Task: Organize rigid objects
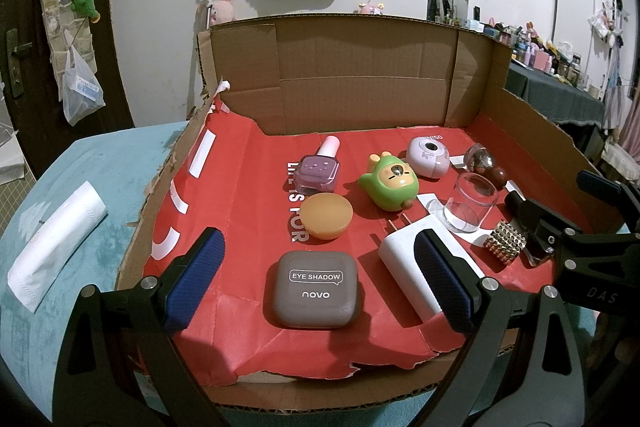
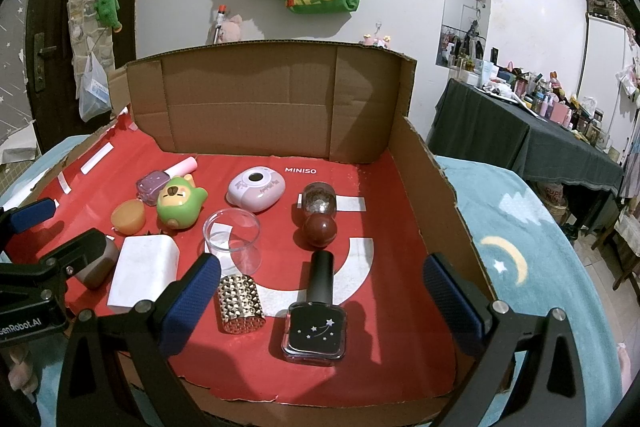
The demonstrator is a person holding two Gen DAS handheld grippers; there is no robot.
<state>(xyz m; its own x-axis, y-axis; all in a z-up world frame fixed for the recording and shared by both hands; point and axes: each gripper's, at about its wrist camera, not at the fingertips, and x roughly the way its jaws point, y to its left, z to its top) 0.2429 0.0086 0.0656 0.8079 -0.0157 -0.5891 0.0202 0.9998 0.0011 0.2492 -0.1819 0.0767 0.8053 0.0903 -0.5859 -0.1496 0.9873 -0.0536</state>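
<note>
Eyeshadow case (image 1: 316,289) sits between the spread left gripper (image 1: 316,267) fingers, probably next pick; right gripper (image 2: 320,301), also spread and empty, frames black polish bottle (image 2: 316,323).

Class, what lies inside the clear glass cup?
The clear glass cup holds nothing; white print on the red liner shows through. Its base contact is unclear.

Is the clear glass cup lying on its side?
No. In the right wrist view the clear glass cup stands upright, open rim facing up, on the red liner between the white charger block and the dark round-capped bottle.
</note>
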